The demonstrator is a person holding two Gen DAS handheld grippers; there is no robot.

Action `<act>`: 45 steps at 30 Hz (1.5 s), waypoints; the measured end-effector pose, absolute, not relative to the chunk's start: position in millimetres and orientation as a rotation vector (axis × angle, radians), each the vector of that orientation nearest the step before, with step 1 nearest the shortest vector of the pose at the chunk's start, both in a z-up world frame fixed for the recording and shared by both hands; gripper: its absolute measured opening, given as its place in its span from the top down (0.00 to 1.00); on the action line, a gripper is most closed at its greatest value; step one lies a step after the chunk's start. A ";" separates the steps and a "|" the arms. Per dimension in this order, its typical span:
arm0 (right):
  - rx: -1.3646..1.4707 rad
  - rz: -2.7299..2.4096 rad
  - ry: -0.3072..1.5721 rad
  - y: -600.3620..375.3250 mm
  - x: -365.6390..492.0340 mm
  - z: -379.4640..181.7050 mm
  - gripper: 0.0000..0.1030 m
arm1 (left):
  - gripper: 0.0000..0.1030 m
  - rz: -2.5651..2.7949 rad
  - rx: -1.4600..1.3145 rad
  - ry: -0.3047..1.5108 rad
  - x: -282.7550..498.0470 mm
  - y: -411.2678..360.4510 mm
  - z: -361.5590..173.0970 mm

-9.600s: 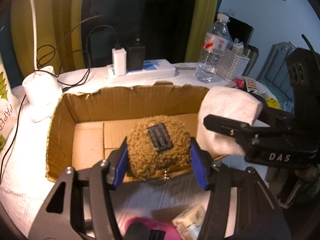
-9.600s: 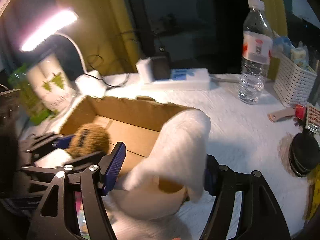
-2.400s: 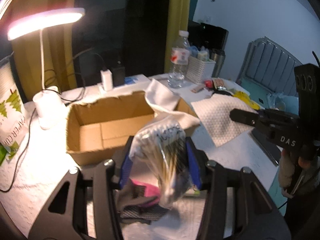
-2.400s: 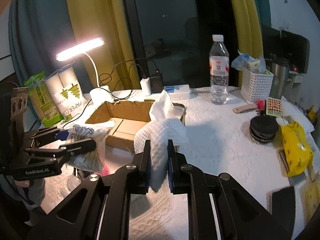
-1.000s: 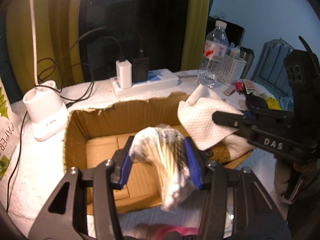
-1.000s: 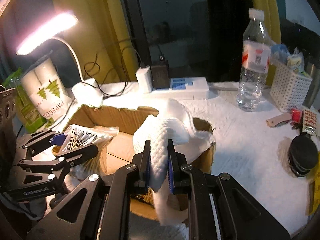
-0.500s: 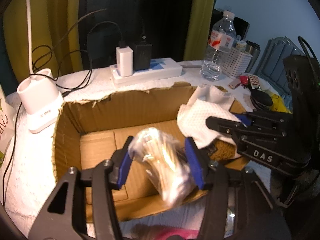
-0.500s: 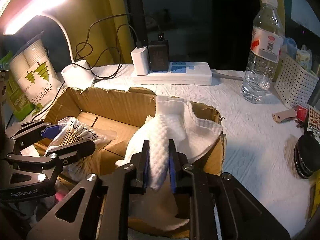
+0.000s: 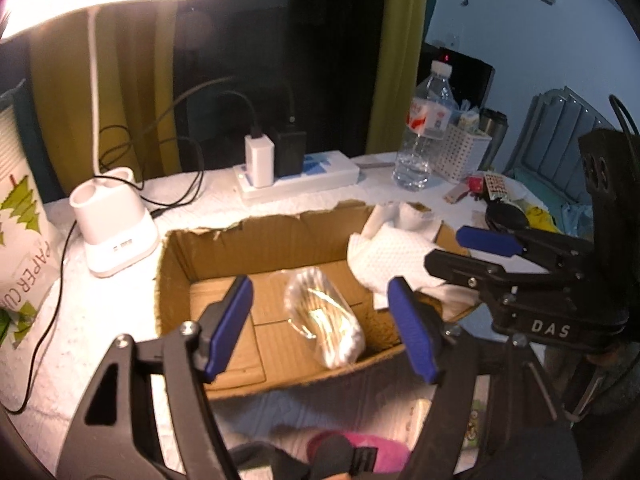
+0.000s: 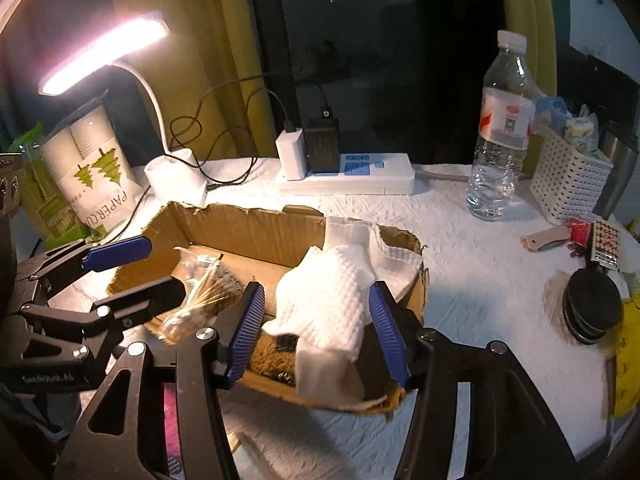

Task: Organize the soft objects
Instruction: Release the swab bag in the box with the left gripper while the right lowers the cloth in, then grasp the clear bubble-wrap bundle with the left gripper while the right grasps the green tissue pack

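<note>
A: What is the left gripper [image 9: 320, 328] holding?

B: Nothing. Its 2 blue-padded fingers [image 9: 228, 326] are spread wide over the cardboard box [image 9: 256, 240], and the clear bag of cotton swabs [image 9: 324, 322] lies between them on the box floor, touching neither pad.

A: And the right gripper [image 10: 316, 332]?

B: Also wide apart and gripping nothing. The white cloth [image 10: 332, 292] sits between its pads at the right end of the box [image 10: 240, 228], draped partly over the box's right wall and apart from both pads.

A: Anything under the cloth?

B: A brown fuzzy pouch [image 10: 272, 350] with a dark patch shows beneath its lower edge, inside the box.

A: Where is the swab bag seen from the right wrist?

B: Left of the cloth, in the middle of the box [image 10: 200, 292], just behind the left gripper's fingers [image 10: 116, 254].

A: What else is around?

B: A lit desk lamp [image 10: 104, 50], a power strip [image 10: 348, 178] with 2 chargers, a water bottle [image 10: 500, 132] and a white basket [image 10: 568, 178] on the white-covered table [image 10: 480, 280]. A pink item [image 9: 352, 446] lies in front of the box.
</note>
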State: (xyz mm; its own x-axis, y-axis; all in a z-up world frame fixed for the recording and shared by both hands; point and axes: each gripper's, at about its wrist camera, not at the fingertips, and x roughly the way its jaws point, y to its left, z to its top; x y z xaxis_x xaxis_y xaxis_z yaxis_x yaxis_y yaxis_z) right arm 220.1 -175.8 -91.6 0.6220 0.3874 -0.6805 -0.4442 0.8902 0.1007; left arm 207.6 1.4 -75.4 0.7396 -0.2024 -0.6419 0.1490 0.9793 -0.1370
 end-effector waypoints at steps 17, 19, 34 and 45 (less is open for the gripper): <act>-0.094 0.498 0.711 -179.2 159.9 -71.4 0.44 | 0.21 -0.179 -0.102 0.656 149.4 4.8 -61.4; -0.093 0.498 0.715 -180.5 154.9 -73.8 0.44 | 0.21 -0.174 -0.102 0.660 142.9 5.7 -63.4; -0.101 0.514 0.777 -185.0 122.5 -111.1 0.35 | 0.21 -0.138 -0.112 0.701 106.8 6.6 -92.2; -0.112 0.545 0.829 -183.6 110.0 -136.9 0.33 | 0.21 -0.103 -0.132 0.746 89.1 10.2 -115.1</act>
State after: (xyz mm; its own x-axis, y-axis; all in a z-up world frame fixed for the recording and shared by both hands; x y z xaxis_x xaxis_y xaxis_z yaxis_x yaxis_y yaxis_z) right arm 110.0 -183.6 -136.9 0.5471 0.4158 -0.7264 -0.5016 0.8576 0.1131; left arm 89.1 10.2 -115.1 0.7301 -0.1404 -0.6688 0.0467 0.9866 -0.1561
